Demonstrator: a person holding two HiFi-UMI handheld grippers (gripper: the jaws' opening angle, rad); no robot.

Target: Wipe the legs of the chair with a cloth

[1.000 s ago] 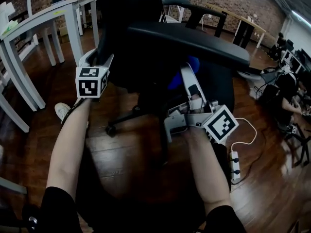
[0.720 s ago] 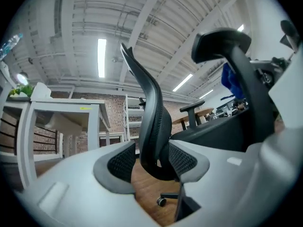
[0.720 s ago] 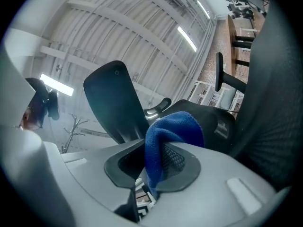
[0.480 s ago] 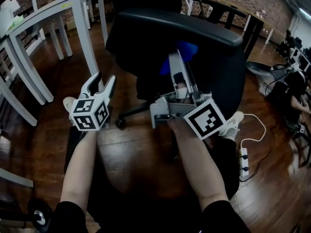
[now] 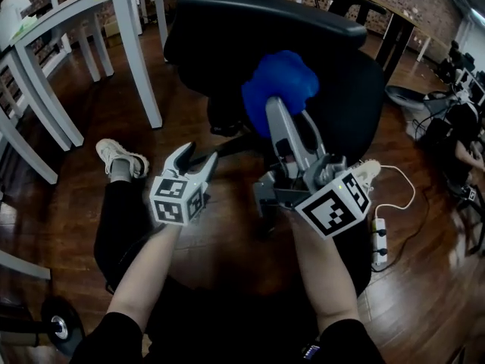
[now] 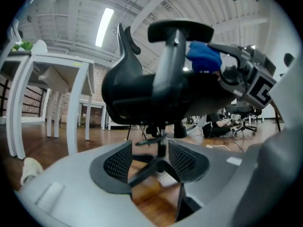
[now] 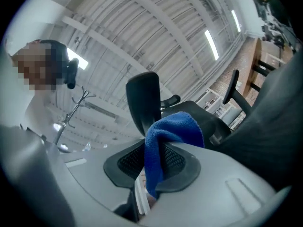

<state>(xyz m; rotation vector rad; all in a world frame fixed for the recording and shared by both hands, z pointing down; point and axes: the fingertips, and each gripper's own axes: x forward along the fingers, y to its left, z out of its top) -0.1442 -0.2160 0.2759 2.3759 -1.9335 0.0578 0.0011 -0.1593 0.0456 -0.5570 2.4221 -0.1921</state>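
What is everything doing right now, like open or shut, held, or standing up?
cloth: bunched up, pinched in the right gripper.
right gripper: shut on the cloth.
left gripper: open and empty; its jaws have just been closing a little.
chair: standing upright; the cloth is not on its legs yet.
power strip: lying flat on the floor.

The person wears black short sleeves (image 5: pixel 114 338), black trousers (image 5: pixel 125 222) and a white shoe (image 5: pixel 115 155). The left gripper (image 5: pixel 197 156) and right gripper (image 5: pixel 292 120) are pale grey with black dimpled pads (image 6: pixel 118 162). Each carries a white cube (image 5: pixel 179 199) with black square markers.
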